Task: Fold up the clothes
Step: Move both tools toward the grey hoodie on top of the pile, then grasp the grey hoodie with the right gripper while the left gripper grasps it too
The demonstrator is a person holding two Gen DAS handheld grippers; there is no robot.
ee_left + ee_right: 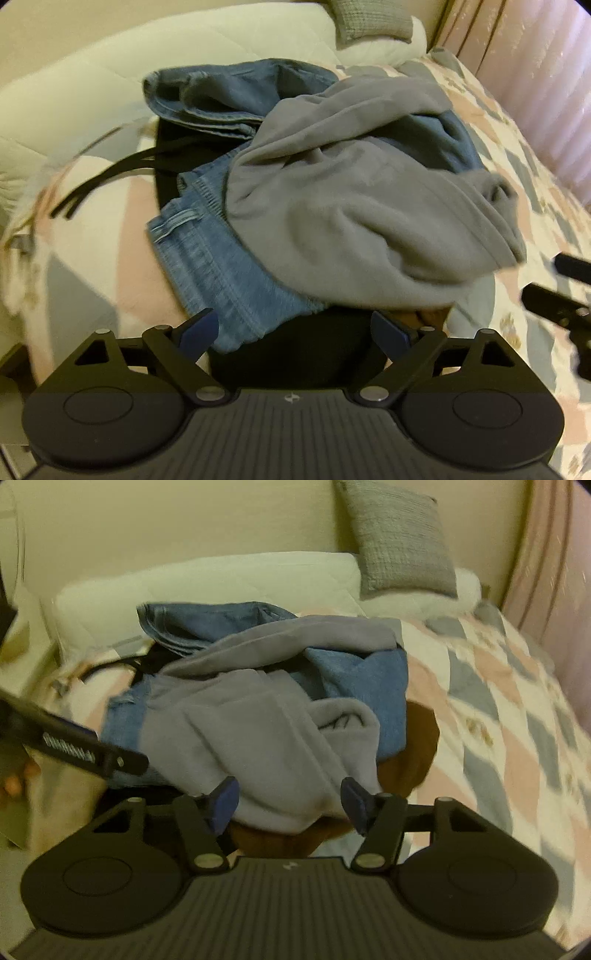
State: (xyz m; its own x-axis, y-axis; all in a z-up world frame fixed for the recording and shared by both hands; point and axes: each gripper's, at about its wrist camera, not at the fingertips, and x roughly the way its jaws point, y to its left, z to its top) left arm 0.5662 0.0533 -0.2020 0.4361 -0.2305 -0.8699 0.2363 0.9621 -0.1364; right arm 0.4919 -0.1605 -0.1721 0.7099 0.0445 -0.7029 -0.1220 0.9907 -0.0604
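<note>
A patchwork bedspread (498,716) in pink, grey-blue and white squares covers the bed and runs from the near right edge to the far end. At the far end a white quilted pillow (207,579) lies flat against a cream wall (184,517). To its right a grey knitted cushion (402,542) leans upright against the same wall, its lower edge touching a second white pillow (467,590) just beside the first. Along the far right hangs a pink curtain (535,66) with vertical folds, close to the bed's right side.
</note>
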